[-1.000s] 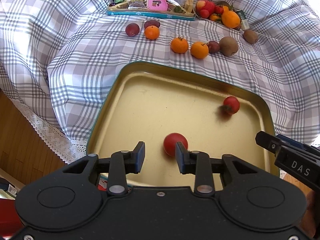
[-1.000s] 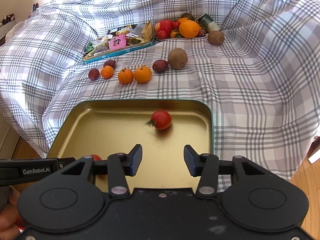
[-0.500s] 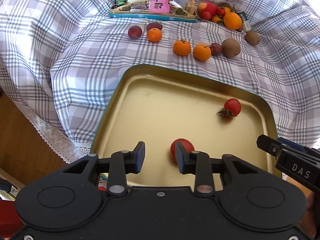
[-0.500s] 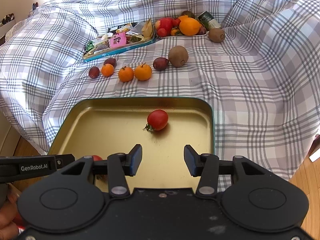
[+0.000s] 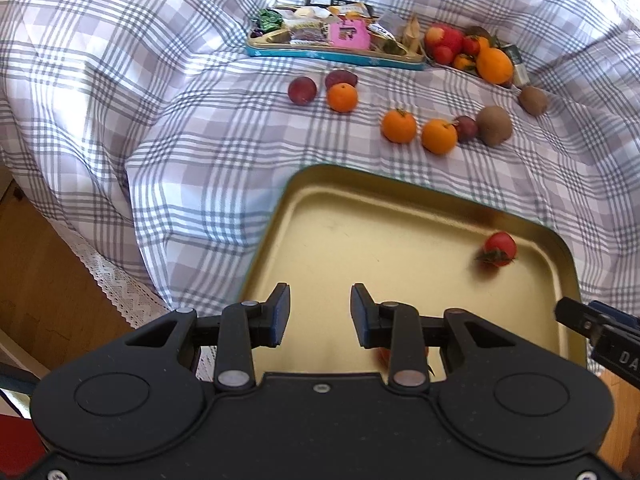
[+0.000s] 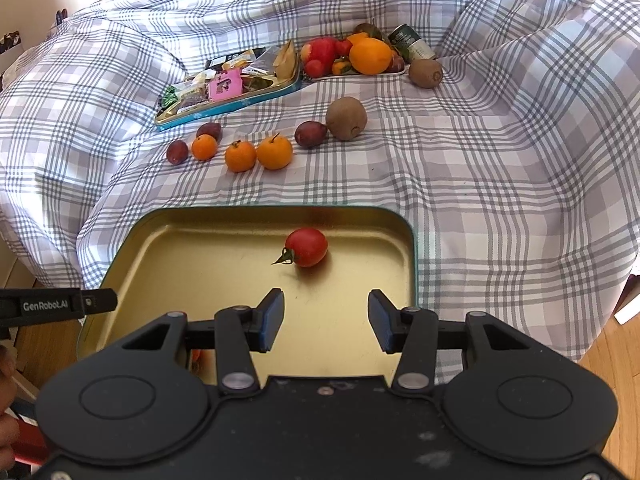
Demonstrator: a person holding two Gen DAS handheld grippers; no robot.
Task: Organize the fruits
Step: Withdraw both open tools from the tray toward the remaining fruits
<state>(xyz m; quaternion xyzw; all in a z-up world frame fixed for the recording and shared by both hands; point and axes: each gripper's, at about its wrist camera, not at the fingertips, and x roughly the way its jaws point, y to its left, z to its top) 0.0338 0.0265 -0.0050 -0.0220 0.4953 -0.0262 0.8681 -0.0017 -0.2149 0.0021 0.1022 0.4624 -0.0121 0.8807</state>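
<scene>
A gold tray (image 5: 360,232) (image 6: 192,256) lies on the checked cloth in front of both grippers. A red tomato (image 5: 499,249) (image 6: 306,247) sits near its far right corner. A second tomato (image 5: 383,354) is mostly hidden under my left gripper's right finger. My left gripper (image 5: 319,316) is open and empty over the tray's near edge. My right gripper (image 6: 326,320) is open and empty, just short of the first tomato. Three oranges (image 5: 398,125) (image 6: 274,152), plums (image 5: 302,90) (image 6: 310,133) and kiwis (image 5: 494,125) (image 6: 346,118) lie on the cloth beyond.
A teal snack tin (image 5: 332,40) (image 6: 224,88) and a plate of mixed fruit (image 5: 472,52) (image 6: 352,56) stand at the back. The cloth (image 5: 160,120) falls to a wooden floor (image 5: 44,264) at left. The other gripper's tip shows at each view's edge (image 5: 592,328) (image 6: 60,306).
My left gripper has pulled back and left, so the near tomato slipped under its right finger. The far tomato has rolled slightly in the tray. Both grippers stay open.
</scene>
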